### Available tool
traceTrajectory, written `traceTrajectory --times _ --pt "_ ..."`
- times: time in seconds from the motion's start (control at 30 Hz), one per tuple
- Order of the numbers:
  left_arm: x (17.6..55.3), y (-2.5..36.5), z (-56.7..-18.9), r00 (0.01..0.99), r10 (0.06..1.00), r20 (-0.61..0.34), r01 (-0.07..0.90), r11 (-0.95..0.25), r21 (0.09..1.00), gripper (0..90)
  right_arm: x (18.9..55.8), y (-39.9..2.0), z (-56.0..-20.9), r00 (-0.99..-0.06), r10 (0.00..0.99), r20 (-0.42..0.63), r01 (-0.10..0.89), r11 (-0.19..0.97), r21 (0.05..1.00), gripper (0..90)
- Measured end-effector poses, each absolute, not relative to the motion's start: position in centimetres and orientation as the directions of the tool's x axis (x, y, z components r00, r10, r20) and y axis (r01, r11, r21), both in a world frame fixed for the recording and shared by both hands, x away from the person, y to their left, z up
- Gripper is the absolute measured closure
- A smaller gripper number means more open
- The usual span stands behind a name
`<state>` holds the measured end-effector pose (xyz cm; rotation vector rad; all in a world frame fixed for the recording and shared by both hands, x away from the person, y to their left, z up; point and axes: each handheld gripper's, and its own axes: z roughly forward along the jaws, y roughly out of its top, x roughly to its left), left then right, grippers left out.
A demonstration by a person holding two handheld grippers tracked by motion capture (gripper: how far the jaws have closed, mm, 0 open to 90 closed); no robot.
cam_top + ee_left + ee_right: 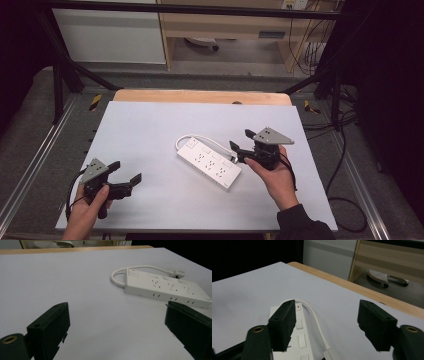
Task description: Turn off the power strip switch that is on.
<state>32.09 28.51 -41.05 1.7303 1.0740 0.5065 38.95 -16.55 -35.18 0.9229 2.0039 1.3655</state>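
Observation:
A white power strip (209, 162) lies slantwise in the middle of the white table sheet (150, 130), its short white cable (200, 138) looping round to a plug by its far end. My right gripper (241, 140) hovers just right of the strip, open, jaws spread with nothing between them. In the right gripper view the strip (299, 337) and its cable (318, 325) lie below the open right gripper (325, 325). My left gripper (126, 171) is open at the near left of the sheet, well apart from the strip (165, 288), which lies ahead to the right of the left gripper (120, 332).
A wooden table edge (200, 96) borders the sheet at the back. Behind it stand a wooden cabinet (225, 25) and a white panel (110, 35). Black frame bars (60, 75) and cables (335, 190) flank the table.

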Motion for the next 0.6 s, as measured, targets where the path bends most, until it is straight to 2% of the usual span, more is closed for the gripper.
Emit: traceTrajectory --times 0.03,0.1,0.13,0.2,0.23,0.3,0.6 --pt "32.1 28.5 -41.0 0.519 0.842 -0.147 0.429 -0.107 0.897 5.8 39.0 -16.6 -35.2 -0.620 0.783 -0.055 0.236 0.252 0.939 36.2" --pt "32.2 28.5 -41.1 0.516 0.843 -0.155 0.436 -0.103 0.894 5.8 39.1 -16.0 -35.0 -0.629 0.775 -0.064 0.219 0.255 0.942 44.1" --pt "32.2 28.5 -41.0 0.513 0.843 -0.162 0.437 -0.094 0.894 5.8 39.1 -16.0 -35.0 -0.629 0.775 -0.064 0.219 0.255 0.942 44.1" --pt "32.1 28.5 -41.0 0.514 0.841 -0.168 0.438 -0.089 0.895 5.8 39.1 -15.6 -34.8 -0.631 0.771 -0.079 0.195 0.257 0.947 53.0" --pt "32.1 28.5 -40.9 0.516 0.840 -0.166 0.437 -0.092 0.895 5.8 39.1 -15.6 -34.8 -0.631 0.771 -0.079 0.195 0.257 0.947 53.0" --pt "32.0 28.4 -40.9 0.519 0.838 -0.167 0.438 -0.093 0.894 5.8 39.3 -15.2 -34.8 -0.636 0.767 -0.079 0.185 0.251 0.950 60.0" --pt "32.0 28.6 -40.8 0.524 0.833 -0.177 0.456 -0.099 0.884 6.7 40.4 -14.5 -34.8 -0.653 0.755 -0.059 0.198 0.245 0.949 66.4"
